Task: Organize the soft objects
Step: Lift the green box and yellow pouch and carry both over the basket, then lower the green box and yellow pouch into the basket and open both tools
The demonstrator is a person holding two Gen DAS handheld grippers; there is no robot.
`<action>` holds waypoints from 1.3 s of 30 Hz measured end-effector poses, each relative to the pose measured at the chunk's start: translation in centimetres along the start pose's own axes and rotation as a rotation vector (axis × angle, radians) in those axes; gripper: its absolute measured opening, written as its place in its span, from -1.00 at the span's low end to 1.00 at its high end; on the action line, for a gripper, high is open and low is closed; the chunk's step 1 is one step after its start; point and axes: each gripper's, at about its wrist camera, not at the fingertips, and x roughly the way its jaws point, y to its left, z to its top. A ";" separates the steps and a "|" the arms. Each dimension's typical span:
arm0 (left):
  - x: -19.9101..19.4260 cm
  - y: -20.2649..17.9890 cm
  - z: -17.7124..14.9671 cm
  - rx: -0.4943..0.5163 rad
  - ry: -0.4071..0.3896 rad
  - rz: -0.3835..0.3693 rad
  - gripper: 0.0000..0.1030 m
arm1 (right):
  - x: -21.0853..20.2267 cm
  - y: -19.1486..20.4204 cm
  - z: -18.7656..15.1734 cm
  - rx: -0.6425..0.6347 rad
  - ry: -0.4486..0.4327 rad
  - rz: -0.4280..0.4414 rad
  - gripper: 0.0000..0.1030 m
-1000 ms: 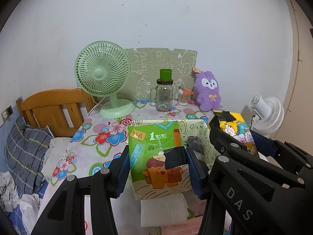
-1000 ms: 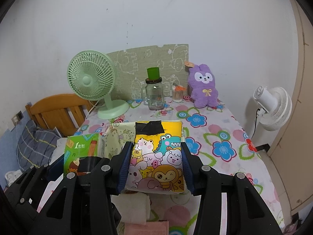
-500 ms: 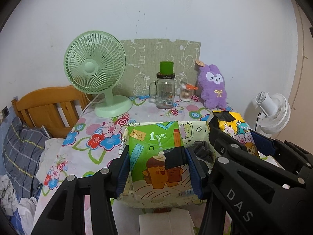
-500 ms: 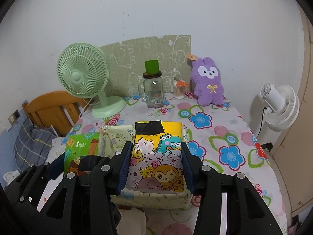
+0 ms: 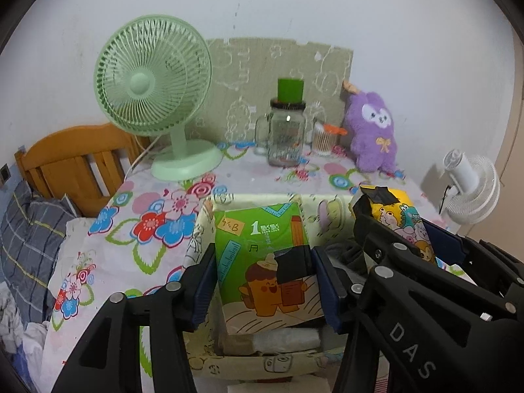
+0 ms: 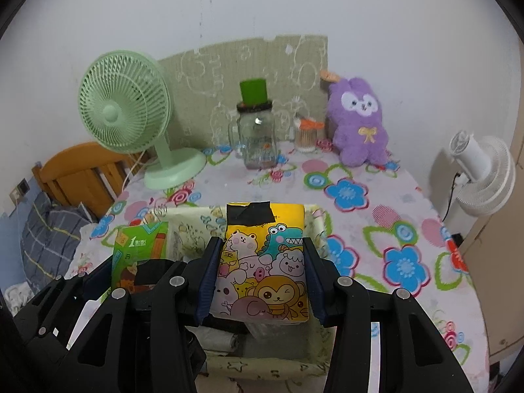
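The green tissue pack (image 5: 262, 262) sits between the left gripper's (image 5: 265, 281) blue pads, over the left side of the pale fabric basket (image 6: 262, 365) — those jaws have just been opening, though the pads still touch it. Beside it, the right gripper (image 6: 260, 278) pinches the yellow cartoon pack (image 6: 262, 275) above the same basket on the flowered tablecloth (image 6: 376, 216).

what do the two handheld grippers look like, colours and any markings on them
Both the left gripper and the right gripper have black, angular plastic frames with cut-out openings and round silver rivets. Each has two flat dark blue pads on the inner finger faces. White letters "DAS" are printed on the right gripper's frame. No cables, hands or sleeves show.
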 end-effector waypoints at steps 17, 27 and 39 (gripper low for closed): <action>1.9 1.1 -0.1 -0.009 0.042 -0.022 0.52 | 3.4 1.0 -0.2 0.008 0.009 0.086 0.01; 1.0 0.4 -0.2 0.013 0.021 -0.014 0.71 | 2.5 0.5 -0.2 0.011 0.001 0.026 0.76; -1.1 -0.3 -0.3 0.020 0.005 -0.024 0.84 | -0.4 -0.2 -0.3 0.030 -0.018 -0.052 0.77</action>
